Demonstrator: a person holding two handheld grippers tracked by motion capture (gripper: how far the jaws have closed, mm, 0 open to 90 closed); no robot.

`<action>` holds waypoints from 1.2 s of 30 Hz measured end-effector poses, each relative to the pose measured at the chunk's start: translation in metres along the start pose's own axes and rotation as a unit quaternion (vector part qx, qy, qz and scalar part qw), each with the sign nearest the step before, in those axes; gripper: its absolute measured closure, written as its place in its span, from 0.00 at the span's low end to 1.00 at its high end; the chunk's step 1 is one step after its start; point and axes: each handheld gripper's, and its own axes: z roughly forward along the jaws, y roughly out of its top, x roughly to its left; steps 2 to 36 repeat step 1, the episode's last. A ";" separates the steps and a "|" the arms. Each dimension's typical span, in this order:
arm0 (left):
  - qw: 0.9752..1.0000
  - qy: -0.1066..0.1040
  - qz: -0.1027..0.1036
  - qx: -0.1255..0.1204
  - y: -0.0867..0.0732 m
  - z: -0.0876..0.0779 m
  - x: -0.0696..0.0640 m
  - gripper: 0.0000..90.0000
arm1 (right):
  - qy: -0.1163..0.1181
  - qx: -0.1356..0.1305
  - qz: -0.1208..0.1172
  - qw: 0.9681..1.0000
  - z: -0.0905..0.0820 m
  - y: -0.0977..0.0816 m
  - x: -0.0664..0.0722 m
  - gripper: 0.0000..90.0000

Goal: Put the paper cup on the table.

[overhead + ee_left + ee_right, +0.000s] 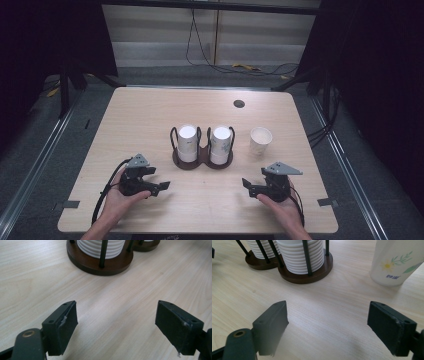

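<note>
Paper cup (261, 139), standing loose right of centre in the high view beside the cup holder (202, 159), is looking light and crushable, suiting a gentle mid-wall pinch, while left gripper (161, 186) and right gripper (248, 186) are hovering spread, empty.

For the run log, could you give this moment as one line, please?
left gripper: open, empty | right gripper: open, empty | loose cup: upright beside cup holder
</note>
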 end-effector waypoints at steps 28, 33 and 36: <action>1.000 0.004 0.002 -0.001 -0.001 0.000 0.000 0.20 | 0.000 0.003 0.003 1.000 0.002 -0.001 0.000 0.18; 1.000 0.004 0.002 -0.001 -0.001 0.000 0.000 0.20 | 0.000 0.003 0.003 1.000 0.002 -0.001 0.000 0.18; 1.000 0.004 0.002 -0.001 -0.001 0.000 0.000 0.20 | 0.000 0.003 0.003 1.000 0.002 -0.001 0.000 0.18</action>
